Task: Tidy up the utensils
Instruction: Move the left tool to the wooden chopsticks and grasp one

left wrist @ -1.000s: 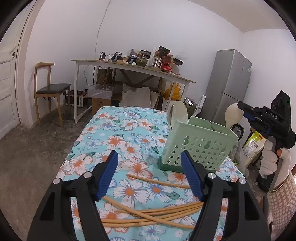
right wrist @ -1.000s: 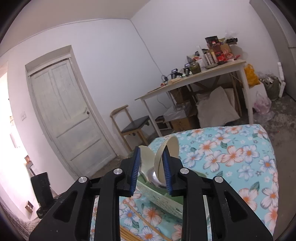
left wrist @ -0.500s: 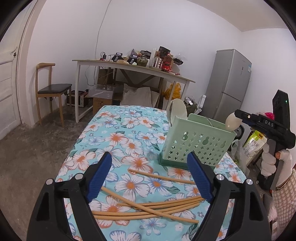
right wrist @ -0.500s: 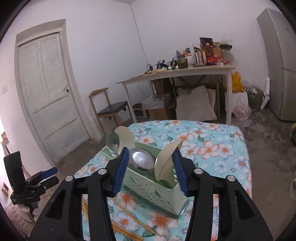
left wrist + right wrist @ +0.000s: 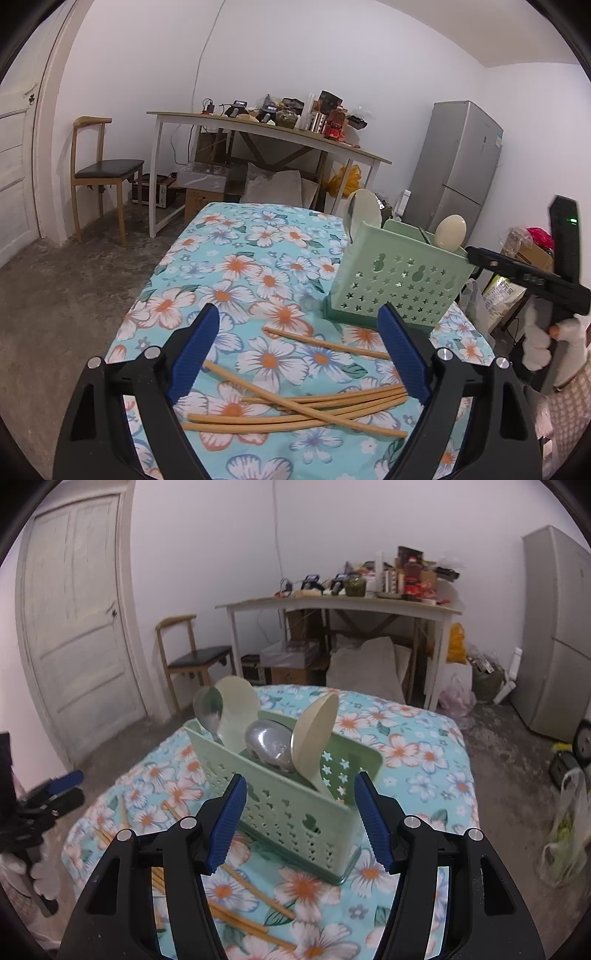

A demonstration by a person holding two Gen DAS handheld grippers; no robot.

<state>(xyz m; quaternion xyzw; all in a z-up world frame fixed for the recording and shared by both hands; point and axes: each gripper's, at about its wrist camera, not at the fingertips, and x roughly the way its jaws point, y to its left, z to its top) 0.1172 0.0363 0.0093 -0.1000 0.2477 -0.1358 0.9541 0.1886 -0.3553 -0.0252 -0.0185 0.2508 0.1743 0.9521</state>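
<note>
On the floral-clothed worktop (image 5: 236, 266), tan wooden chopsticks (image 5: 295, 413) lie beside the green perforated plastic caddy (image 5: 295, 805); both grippers' jaws gape wide, empty.

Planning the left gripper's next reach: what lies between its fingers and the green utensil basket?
In the left wrist view, one loose chopstick lies on the floral tablecloth between the open left gripper and the green basket; otherwise bare cloth.

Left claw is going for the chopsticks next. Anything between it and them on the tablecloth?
Nothing visible. The left claw is open above the loose chopsticks, with only bare floral tablecloth around them. The green utensil basket stands farther back, clear of that path.
</note>
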